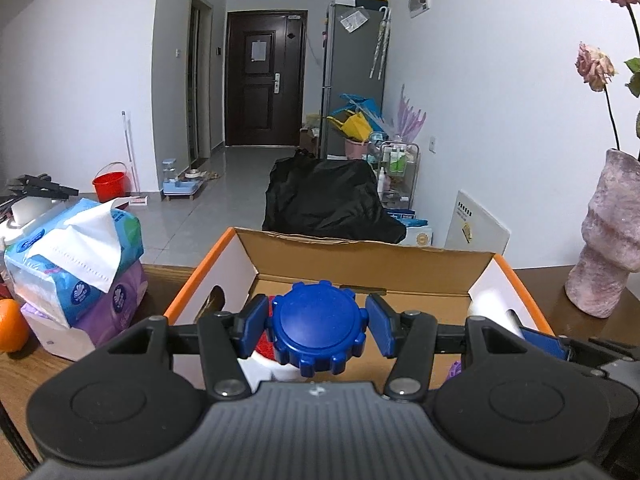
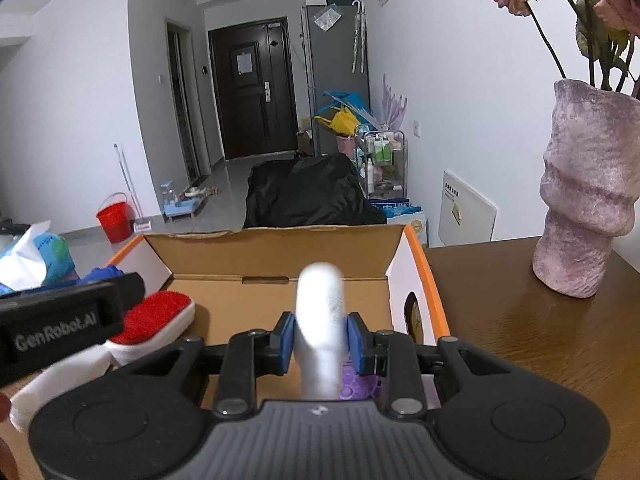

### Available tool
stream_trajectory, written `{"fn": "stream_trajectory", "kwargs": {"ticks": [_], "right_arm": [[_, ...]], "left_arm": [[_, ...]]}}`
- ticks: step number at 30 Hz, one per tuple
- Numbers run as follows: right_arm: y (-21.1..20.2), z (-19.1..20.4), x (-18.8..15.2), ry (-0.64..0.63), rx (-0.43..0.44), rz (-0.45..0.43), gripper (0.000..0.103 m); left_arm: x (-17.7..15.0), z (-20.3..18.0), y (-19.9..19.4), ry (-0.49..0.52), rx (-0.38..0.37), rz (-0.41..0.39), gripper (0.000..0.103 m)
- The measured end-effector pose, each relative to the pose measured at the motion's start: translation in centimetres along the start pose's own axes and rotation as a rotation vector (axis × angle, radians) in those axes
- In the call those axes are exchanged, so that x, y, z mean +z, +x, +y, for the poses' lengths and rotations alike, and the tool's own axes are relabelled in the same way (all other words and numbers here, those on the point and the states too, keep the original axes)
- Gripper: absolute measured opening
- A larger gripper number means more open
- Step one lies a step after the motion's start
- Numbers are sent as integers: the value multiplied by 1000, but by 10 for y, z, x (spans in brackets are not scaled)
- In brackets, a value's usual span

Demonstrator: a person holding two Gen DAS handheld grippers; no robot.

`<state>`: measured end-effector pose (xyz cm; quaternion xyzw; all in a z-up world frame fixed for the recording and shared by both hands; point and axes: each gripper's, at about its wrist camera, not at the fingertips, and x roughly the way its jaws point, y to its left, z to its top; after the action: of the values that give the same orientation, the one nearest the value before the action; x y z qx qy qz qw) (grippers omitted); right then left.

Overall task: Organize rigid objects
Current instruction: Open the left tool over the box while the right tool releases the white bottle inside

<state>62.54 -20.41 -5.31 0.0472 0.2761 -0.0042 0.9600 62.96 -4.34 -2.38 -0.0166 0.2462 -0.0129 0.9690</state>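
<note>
Two grippers over an open cardboard box (image 1: pixel 360 264), each with an object between its jaws.

The blue ridged cap (image 1: pixel 318 326) sits between the left gripper (image 1: pixel 318 322)'s pads, which stand slightly apart from it. The right gripper (image 2: pixel 320 340) pinches a white cylinder (image 2: pixel 320 320). A red-topped brush (image 2: pixel 154 320) lies at nine o'clock; a pink vase (image 2: pixel 584 208) stands at two o'clock.

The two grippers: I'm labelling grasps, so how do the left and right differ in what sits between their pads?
The left gripper has a wide, ribbed blue cap between its pads, with gaps either side; the right gripper is clamped on a slim white object. The left stands wider, the right narrow. Both hang over the open cardboard box.
</note>
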Motion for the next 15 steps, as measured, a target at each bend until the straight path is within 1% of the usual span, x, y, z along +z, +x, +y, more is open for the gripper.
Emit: {"fn": "stream_trajectory", "kwargs": {"ticks": [1,3,4,5,6,7,8,9,11,15], "right_arm": [[0,0,0,-4,-9,-2,31],[-1,0,0,-7,-26,1,51],[-2,-1,0,-6,-34,-2,56],[-1,-2,0,-5,-41,-4,65],[-2,-2,0,-5,-48,-6,73],[-2,-3,1,-4,-52,-7,77],[-2,-4,1,-1,-54,-7,88],[-3,-4,1,3,-58,-11,96],[-4,-5,1,6,-65,-21,101],[-5,-7,3,18,-66,-16,102]], "left_arm": [[0,0,0,-1,6,-1,69],[1,2,-2,-2,29,-14,80],[1,2,-3,-2,40,-19,83],[1,4,-5,-5,48,-23,84],[2,4,-5,-12,54,-22,91],[2,6,-5,-22,67,-23,98],[2,7,-6,-28,86,-28,101],[2,9,-6,-31,101,-33,103],[3,10,-7,-38,114,-36,103],[3,13,-6,-49,115,-28,103]]}}
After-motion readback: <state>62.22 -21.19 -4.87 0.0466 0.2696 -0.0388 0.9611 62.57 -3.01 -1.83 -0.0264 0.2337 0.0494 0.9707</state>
